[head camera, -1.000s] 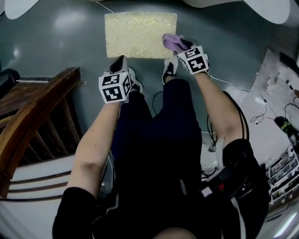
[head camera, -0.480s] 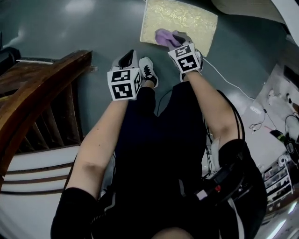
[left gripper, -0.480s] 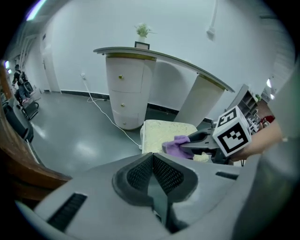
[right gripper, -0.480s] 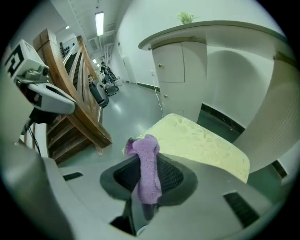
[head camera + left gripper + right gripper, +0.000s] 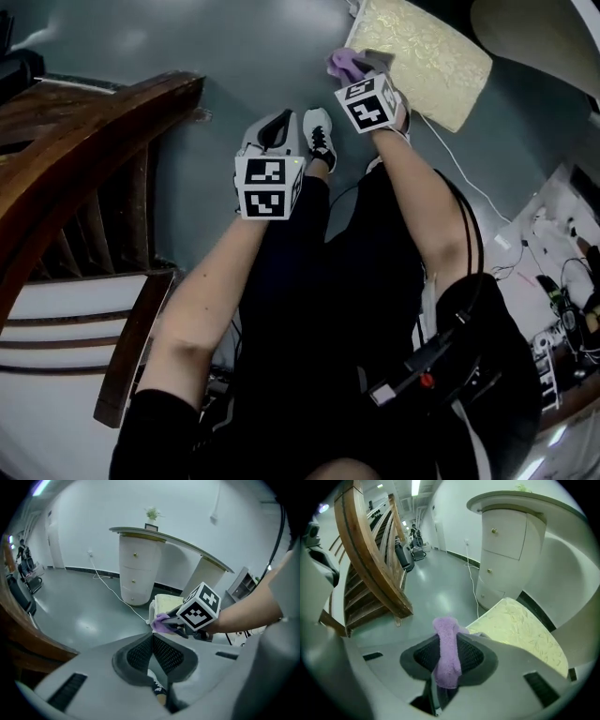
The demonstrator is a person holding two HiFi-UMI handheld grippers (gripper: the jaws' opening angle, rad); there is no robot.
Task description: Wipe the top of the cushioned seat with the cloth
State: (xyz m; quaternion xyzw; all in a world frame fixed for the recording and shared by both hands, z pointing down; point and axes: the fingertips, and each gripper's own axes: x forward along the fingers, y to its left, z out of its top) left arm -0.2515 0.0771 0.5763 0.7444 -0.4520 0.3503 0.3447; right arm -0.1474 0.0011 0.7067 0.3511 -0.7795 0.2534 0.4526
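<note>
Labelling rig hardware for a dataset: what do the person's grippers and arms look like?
The left gripper and right gripper have light grey shells with dark mesh-textured pads, each carrying a white cube with black square markers. The person wears black short sleeves.

The left gripper [image 5: 153, 638] has its dark ribbed fingers [image 5: 139, 654] pressed together at the tips, with nothing between them. Beyond them the right gripper [image 5: 169, 622] pinches a purple cloth [image 5: 161, 622] at the edge of the cream cushioned seat [image 5: 165, 603]. The seat stands on the grey floor [image 5: 79, 606] before a white curved table [image 5: 136, 569].
</note>
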